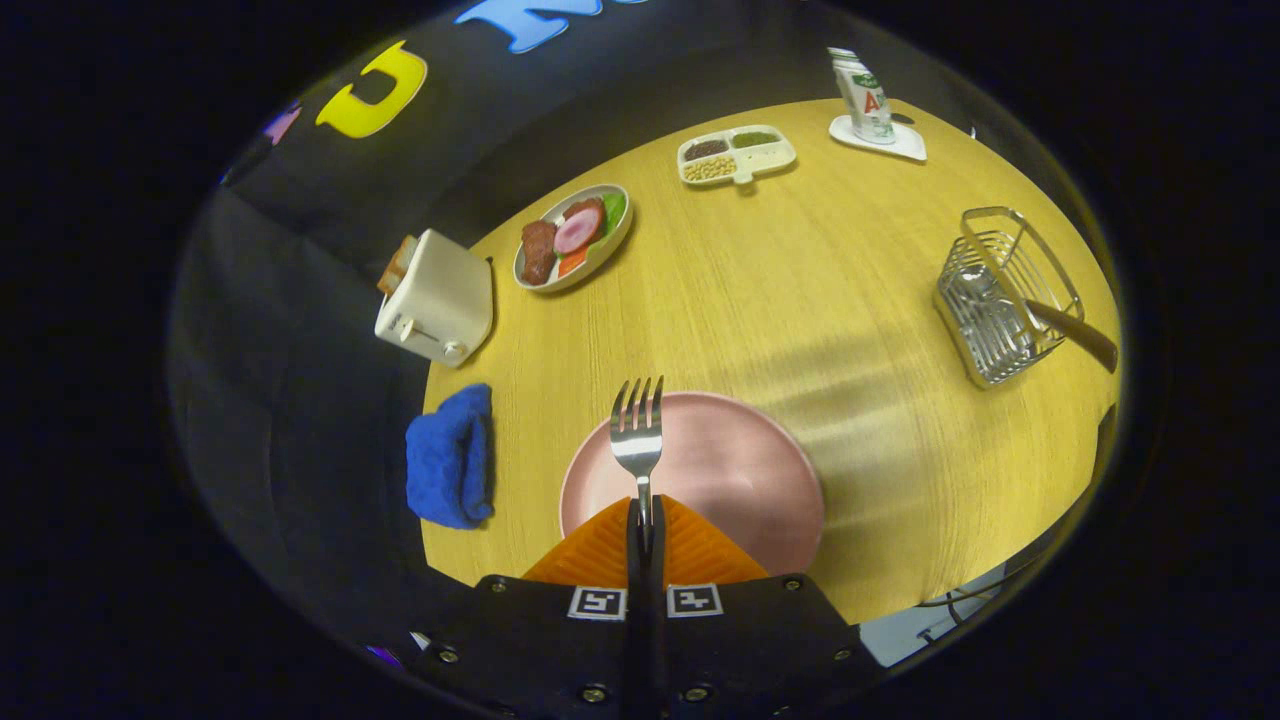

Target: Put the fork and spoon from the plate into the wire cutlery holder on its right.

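Gripper point(645, 520) pinching fork point(637, 430) (tines forward) above pink plate point(740, 470), round wooden table point(800, 290), wire holder point(1000, 300) well apart

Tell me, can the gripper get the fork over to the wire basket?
Probably yes. The gripper, shut on the fork, sits above the pink plate; bare table lies between it and the wire holder.

Table point(800, 290) with plate point(740, 470), toaster point(435, 300)

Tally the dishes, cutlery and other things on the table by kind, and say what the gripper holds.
Dishes: 4 (pink plate, food plate, divided tray, white coaster)
Cutlery: 2 (fork clamped in the gripper, wooden-handled utensil in the wire cutlery holder)
Holders: 1
Toasters: 1
Blue cloths: 1
Cartons: 1
Total: 10
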### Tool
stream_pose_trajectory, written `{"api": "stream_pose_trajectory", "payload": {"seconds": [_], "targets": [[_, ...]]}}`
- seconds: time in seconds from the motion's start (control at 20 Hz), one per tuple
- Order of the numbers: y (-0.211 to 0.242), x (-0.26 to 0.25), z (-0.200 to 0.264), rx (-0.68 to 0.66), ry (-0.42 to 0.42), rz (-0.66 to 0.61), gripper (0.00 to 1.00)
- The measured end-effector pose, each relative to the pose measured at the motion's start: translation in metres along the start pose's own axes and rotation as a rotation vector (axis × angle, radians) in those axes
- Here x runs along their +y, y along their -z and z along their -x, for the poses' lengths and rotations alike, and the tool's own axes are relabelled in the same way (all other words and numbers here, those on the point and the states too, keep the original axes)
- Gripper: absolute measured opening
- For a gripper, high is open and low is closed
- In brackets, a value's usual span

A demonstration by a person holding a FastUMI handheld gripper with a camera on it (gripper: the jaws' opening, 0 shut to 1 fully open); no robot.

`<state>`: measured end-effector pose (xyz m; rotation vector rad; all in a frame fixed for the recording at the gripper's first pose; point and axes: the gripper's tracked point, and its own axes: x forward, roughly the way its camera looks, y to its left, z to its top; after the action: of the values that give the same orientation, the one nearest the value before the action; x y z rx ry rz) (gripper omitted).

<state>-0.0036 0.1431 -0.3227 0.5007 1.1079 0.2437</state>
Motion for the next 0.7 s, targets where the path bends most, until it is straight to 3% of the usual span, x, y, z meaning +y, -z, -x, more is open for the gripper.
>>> {"api": "stream_pose_trajectory", "payload": {"seconds": [0.45, 0.7], "targets": [[-0.076, -0.123, 0.07, -0.144, 0.152, -0.188, 0.01], [-0.083, -0.168, 0.081, -0.093, 0.204, -0.229, 0.0]]}}
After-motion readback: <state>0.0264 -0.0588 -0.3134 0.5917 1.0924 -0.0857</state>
